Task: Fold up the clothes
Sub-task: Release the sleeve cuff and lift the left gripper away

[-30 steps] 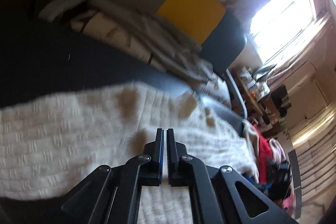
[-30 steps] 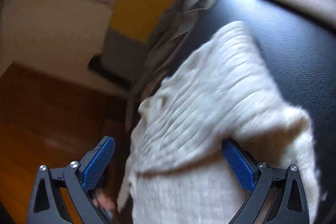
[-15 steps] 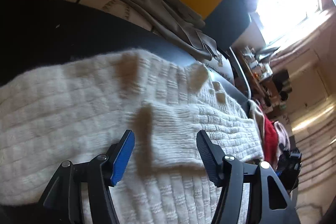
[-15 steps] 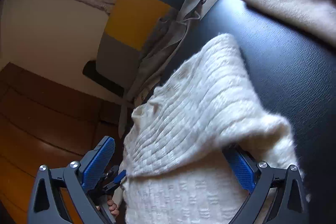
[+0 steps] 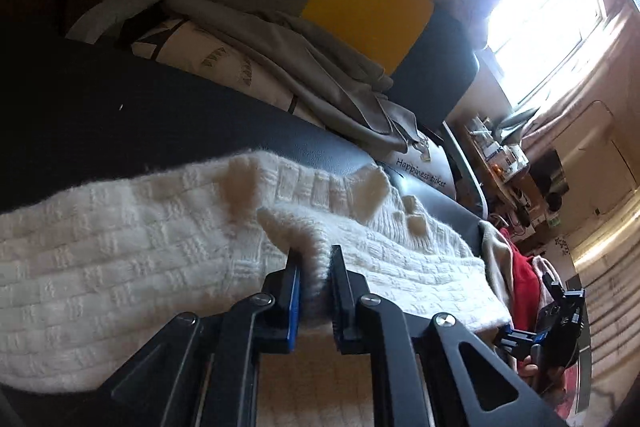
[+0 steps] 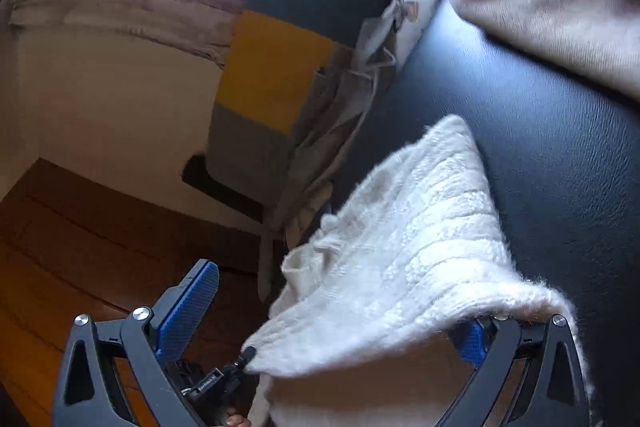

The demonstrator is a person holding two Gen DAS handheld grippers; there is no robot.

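Left wrist, left gripper (image 5: 313, 269) jaws pinching white sweater (image 5: 120, 247), right gripper (image 6: 332, 311) jaws apart

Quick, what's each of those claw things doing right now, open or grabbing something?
Left gripper: closed, pinching a fold of the white knitted sweater.
Right gripper: open, its fingers wide apart around the sweater's edge, not pinching it.

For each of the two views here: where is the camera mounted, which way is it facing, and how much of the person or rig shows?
Left wrist: sits on the left claw, looks along its fingers, shut on a fold of the white knit sweater, toward the window; the right claw shows.
Right wrist: sits on the right claw, open over the sweater's edge, facing the colour-block cushion.
Shared: sweater, cushion, black surface.
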